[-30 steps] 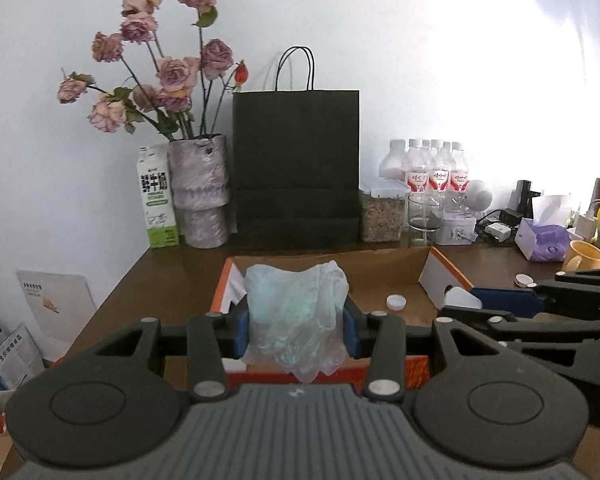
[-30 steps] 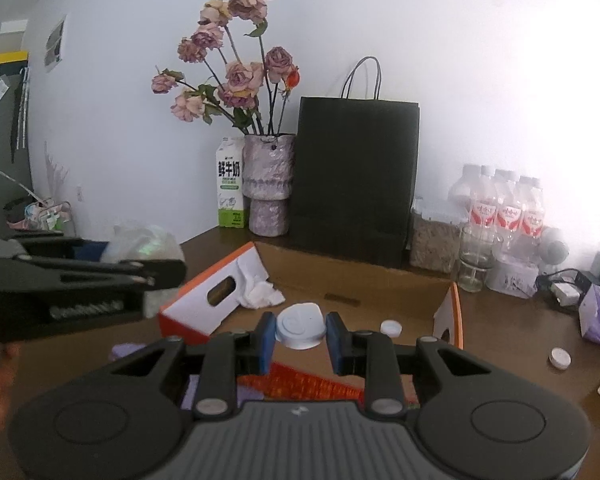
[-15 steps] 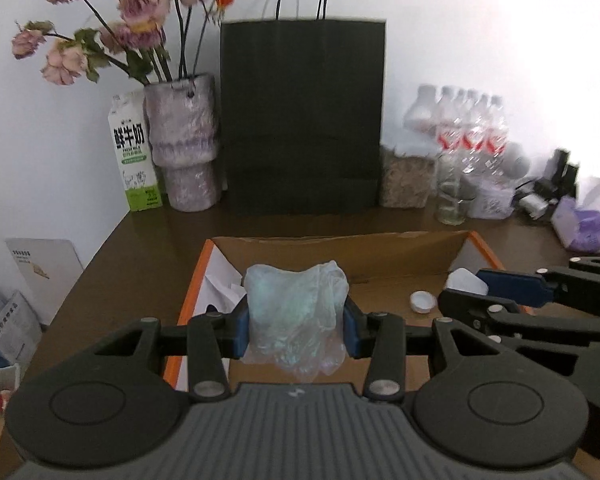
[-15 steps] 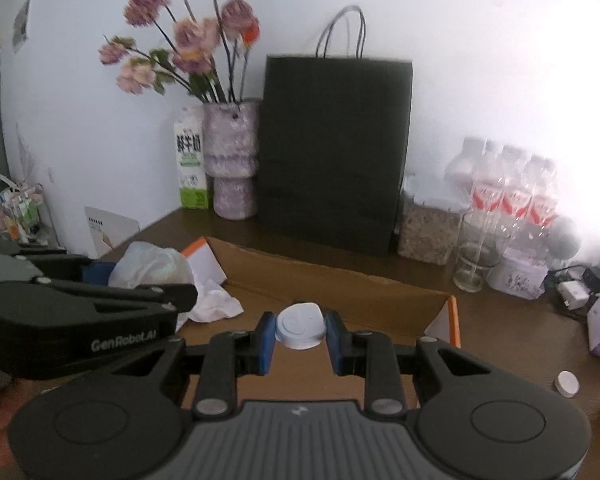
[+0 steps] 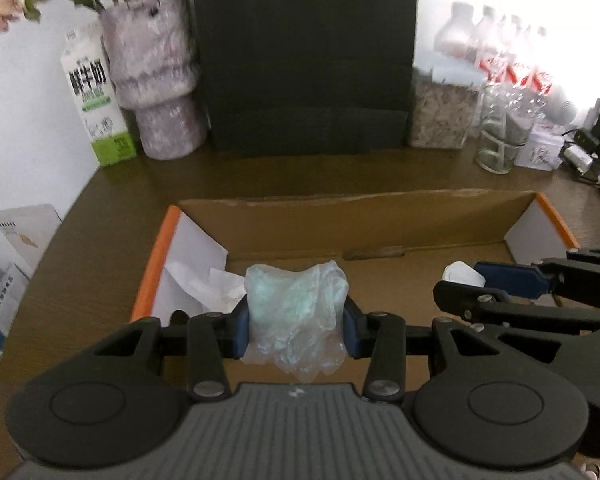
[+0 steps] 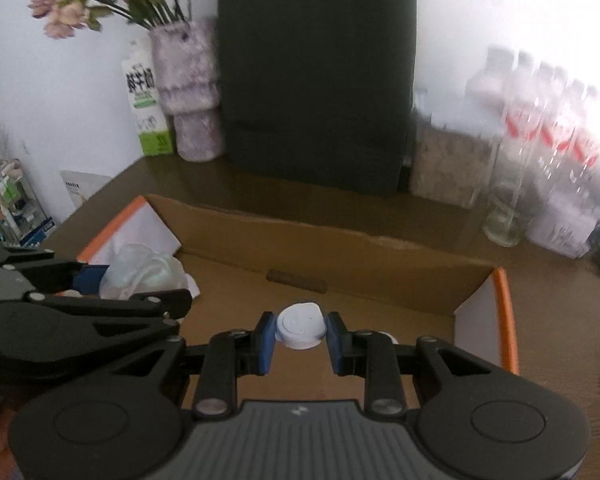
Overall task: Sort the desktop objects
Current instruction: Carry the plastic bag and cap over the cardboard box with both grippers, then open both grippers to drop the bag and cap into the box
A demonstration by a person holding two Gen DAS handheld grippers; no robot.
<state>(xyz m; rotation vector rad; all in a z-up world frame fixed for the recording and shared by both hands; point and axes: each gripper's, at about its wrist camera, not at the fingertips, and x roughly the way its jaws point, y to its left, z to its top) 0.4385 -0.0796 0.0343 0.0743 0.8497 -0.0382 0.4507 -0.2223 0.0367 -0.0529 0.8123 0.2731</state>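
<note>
L gripper [image 5: 296,322]: jaws part-open, clamped on crumpled plastic bag [image 5: 296,312]. R gripper [image 6: 301,334]: jaws narrow, pinching white cap [image 6: 301,326]. Both above cardboard box [image 6: 364,252].

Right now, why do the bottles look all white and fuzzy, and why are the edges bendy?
In the left wrist view, strong light from the right washes out the clear plastic bottles with red labels, while the crumpled clear plastic bag stays sharp. In the right wrist view, the same bottles and the tall black paper bag are smeared by blur; the round white cap is crisp. The fisheye lens curves the edges.
</note>
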